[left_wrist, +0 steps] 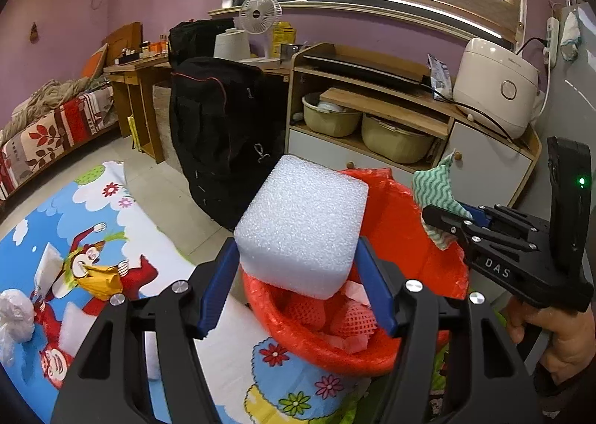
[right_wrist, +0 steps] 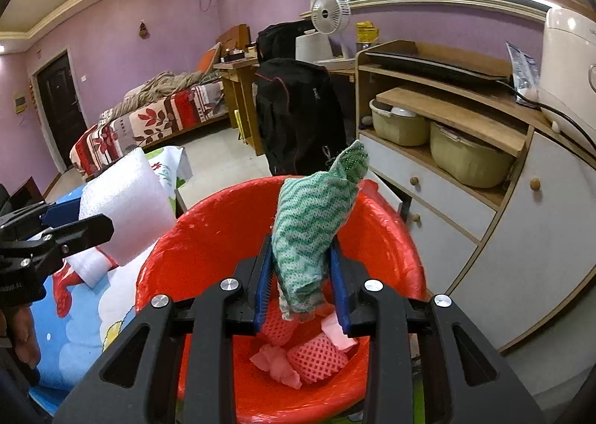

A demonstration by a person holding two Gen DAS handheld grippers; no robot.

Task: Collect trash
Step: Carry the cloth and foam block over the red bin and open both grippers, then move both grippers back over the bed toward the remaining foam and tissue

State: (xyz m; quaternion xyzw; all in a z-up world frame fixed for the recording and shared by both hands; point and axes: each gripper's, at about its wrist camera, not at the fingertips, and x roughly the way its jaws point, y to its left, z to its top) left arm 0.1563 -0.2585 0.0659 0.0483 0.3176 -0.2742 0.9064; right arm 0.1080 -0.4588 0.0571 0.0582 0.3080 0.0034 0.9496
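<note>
Our left gripper [left_wrist: 298, 263] clamps a white foam block [left_wrist: 303, 226] between its blue pads, holding it just above the near-left rim of the red bin [left_wrist: 406, 234]. Our right gripper [right_wrist: 301, 271] pinches a green-and-white wavy cloth [right_wrist: 314, 230] between its pads; the cloth stands up out of the jaws, directly over the bin's opening. Both claws thus grip their loads, the right one at a narrow setting.

Inside the bin we see pink foam netting [right_wrist: 316, 353] and crumpled pale paper [right_wrist: 337, 334] lying at the bottom. The bin sits at the right edge of a cartoon-printed mat [left_wrist: 74, 222]. On the mat's far left lie more scraps: a yellow wrapper [left_wrist: 100, 280], a crumpled white plastic bag [left_wrist: 15, 316] and a white foam slab [left_wrist: 46, 267].

Beyond the bin stand a black bag [left_wrist: 219, 133] and a wooden cabinet [left_wrist: 372, 118].
</note>
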